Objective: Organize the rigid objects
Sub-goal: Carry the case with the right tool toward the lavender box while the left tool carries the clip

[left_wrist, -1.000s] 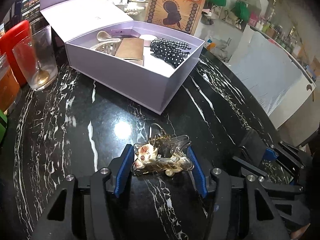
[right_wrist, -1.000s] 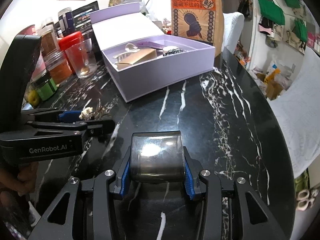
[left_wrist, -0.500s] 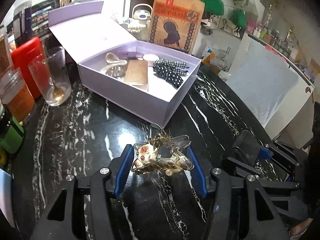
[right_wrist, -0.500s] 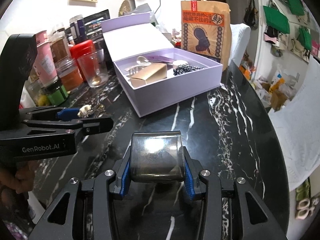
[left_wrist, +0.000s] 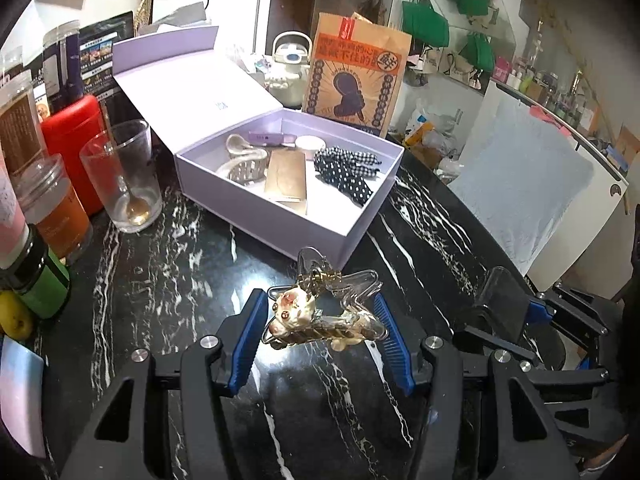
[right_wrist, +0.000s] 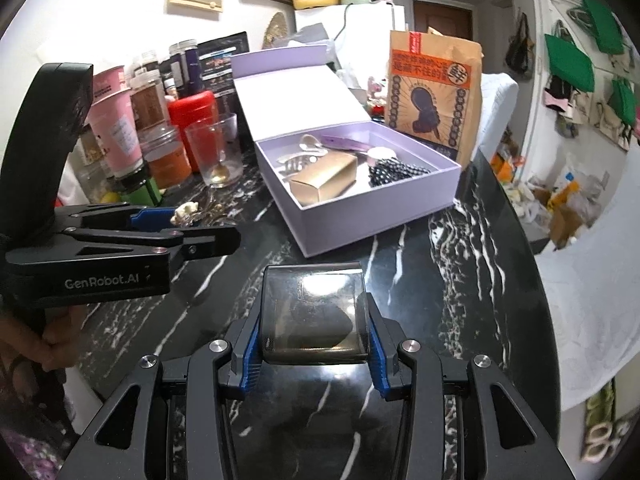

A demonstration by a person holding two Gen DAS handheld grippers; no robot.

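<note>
My left gripper (left_wrist: 322, 330) is shut on a clear hair claw clip with a cream cat charm (left_wrist: 320, 312), held above the black marble table. It also shows in the right wrist view (right_wrist: 188, 222). My right gripper (right_wrist: 314, 330) is shut on a smoky transparent box (right_wrist: 314, 314), seen at the right edge of the left wrist view (left_wrist: 502, 300). The open lilac gift box (left_wrist: 280, 220) lies ahead of both, holding a gold box (left_wrist: 286, 176), a polka-dot scrunchie (left_wrist: 346, 172), a pale claw clip (left_wrist: 244, 164) and a purple item (left_wrist: 266, 138).
A drinking glass with a spoon (left_wrist: 124, 176), a red canister (left_wrist: 76, 148) and several jars (left_wrist: 52, 208) stand at the left. A brown paper bag (left_wrist: 356, 80) stands behind the box. The table's curved edge (right_wrist: 516, 216) runs along the right.
Both grippers have risen and pulled back with their objects, so the lilac box looks farther away and more of the room shows. Both grips are unchanged.
</note>
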